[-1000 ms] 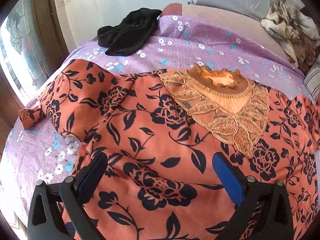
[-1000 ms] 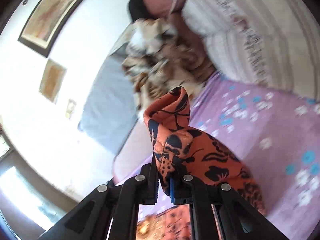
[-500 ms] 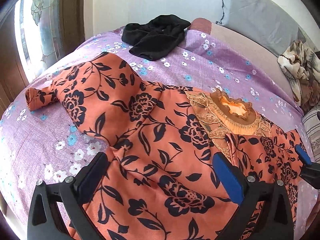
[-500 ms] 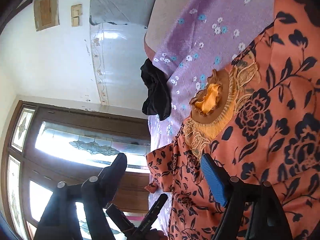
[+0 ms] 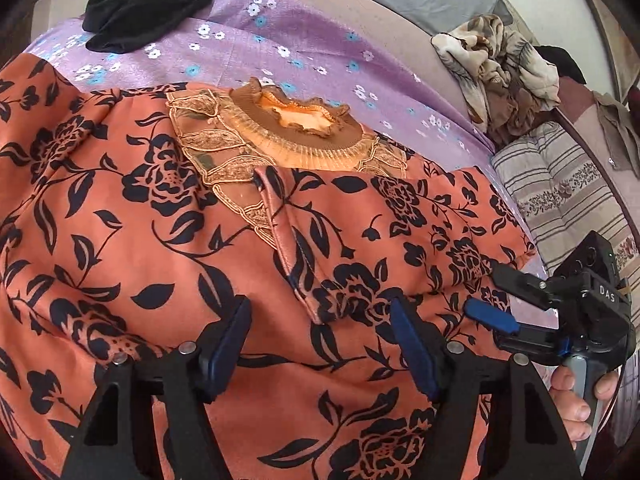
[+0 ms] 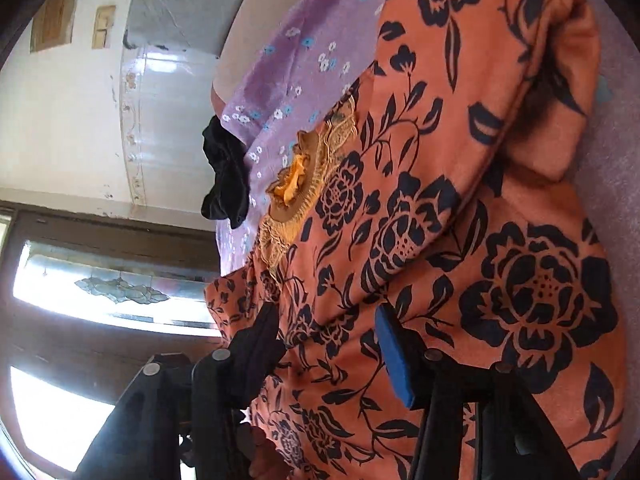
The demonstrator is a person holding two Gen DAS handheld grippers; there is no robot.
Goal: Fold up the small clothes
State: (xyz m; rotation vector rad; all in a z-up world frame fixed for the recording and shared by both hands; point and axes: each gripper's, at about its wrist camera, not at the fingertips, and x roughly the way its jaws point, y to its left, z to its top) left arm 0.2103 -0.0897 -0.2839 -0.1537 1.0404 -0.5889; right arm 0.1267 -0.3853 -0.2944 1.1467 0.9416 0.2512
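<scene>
One bed with a purple floral sheet (image 5: 304,40) carries three garments. One orange floral dress (image 5: 168,216) lies spread across the sheet, its right sleeve (image 5: 392,216) folded inward over the embroidered collar (image 5: 296,128). One black garment (image 5: 148,4) sits bunched near the far edge. One patterned cloth (image 5: 496,56) is heaped beside one striped pillow (image 5: 560,184). Two grippers: left gripper (image 5: 320,344) wide open above the dress, holding nothing; right gripper (image 6: 328,340) likewise open, empty.

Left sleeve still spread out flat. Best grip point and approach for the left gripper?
Take the sleeve at its outer end, coming in from the dress's left side: that end lies flat on the bedsheet, so one finger can slide beneath. The left gripper is open.
</scene>
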